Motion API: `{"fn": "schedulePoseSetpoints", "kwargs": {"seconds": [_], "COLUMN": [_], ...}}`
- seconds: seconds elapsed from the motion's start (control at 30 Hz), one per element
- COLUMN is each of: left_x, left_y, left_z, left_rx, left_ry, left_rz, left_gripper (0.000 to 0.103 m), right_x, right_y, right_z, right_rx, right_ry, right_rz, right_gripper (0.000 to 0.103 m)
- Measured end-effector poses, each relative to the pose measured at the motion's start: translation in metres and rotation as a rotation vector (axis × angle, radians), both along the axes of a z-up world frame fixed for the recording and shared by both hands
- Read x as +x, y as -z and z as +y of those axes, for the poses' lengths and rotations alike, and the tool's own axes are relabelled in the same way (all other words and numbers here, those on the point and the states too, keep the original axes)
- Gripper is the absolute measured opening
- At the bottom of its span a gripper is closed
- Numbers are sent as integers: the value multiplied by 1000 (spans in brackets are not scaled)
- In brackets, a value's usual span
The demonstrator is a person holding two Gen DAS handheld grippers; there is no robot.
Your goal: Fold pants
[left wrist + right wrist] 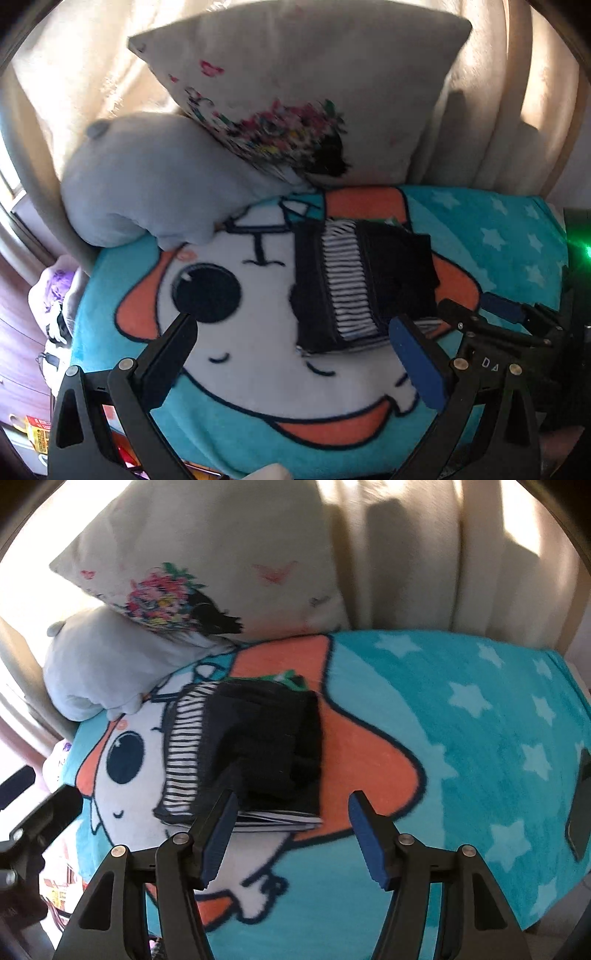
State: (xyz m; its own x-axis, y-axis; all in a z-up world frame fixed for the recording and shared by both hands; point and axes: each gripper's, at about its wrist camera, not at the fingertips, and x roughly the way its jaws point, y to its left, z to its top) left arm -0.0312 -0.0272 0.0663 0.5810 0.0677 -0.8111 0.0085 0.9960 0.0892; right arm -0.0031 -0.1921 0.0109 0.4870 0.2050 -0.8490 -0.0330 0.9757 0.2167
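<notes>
Your left gripper stands with its jaws spread wide and nothing between them, just short of the near edge of the folded pants. Your right gripper is also parted and empty, at the same bundle's near corner. The dark pants, showing a black-and-white striped band, lie folded on the turquoise cartoon blanket. Behind them a grey plush toy and a floral cushion lean against cream curtains.
</notes>
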Motion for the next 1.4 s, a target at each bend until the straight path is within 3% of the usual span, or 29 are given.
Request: {"fn": "schedulePoseSetpoints", "kwargs": {"seconds": [0.3,1.4], "left_x": [4,18], "left_y": [15,38], "left_z": [-15,-24], "left_rx": [-47,-127], "left_ry": [24,-14], "left_rz": [67,139], "left_gripper": [103,103], "right_x": [-1,12], "right_y": [12,28], "right_z": [-17,-22], "right_rx": [-22,-60], "right_ry": [5,-58], "right_rz": [32,57], "right_gripper": [67,69]}}
